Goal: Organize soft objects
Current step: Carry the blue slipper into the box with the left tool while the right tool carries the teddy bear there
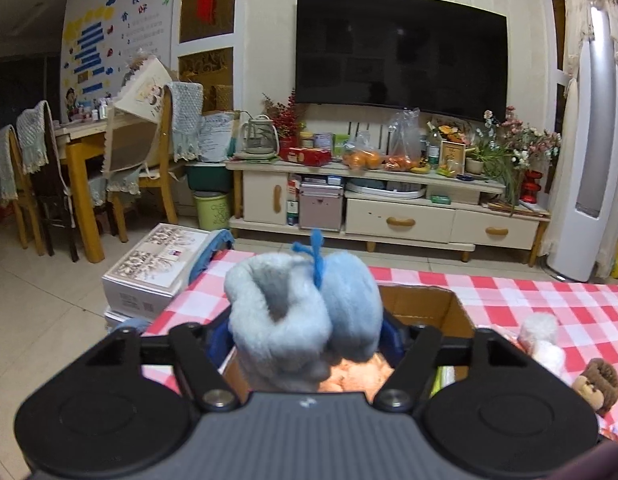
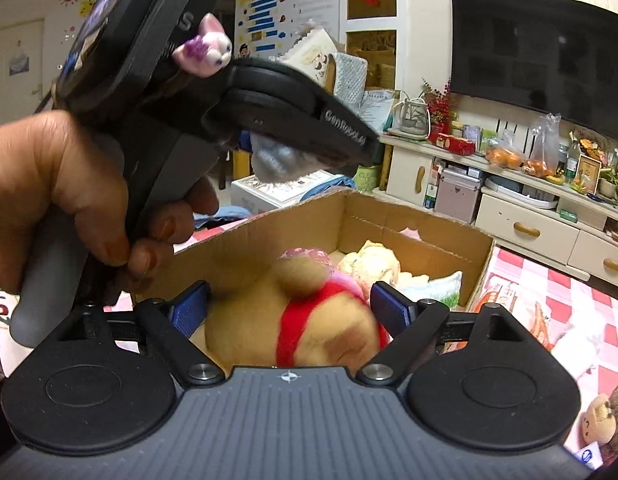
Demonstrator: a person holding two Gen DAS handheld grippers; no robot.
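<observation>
A table under a red-and-white checked cloth (image 1: 509, 300) carries an open cardboard box (image 2: 389, 236); behind stand a cream cabinet (image 1: 389, 216) and a wall-mounted television (image 1: 401, 52). A pale blue plush toy (image 1: 301, 312) sits between the fingers of the left gripper (image 1: 309, 340) above the box; the jaws stand partly apart, and contact with the pads is hidden. A tan plush bear with a red band (image 2: 301, 320) fills the right gripper (image 2: 293, 304), blue pads (image 2: 393, 304) at its sides, at the box's near edge. A hand (image 2: 69, 200) holds the left tool's handle.
</observation>
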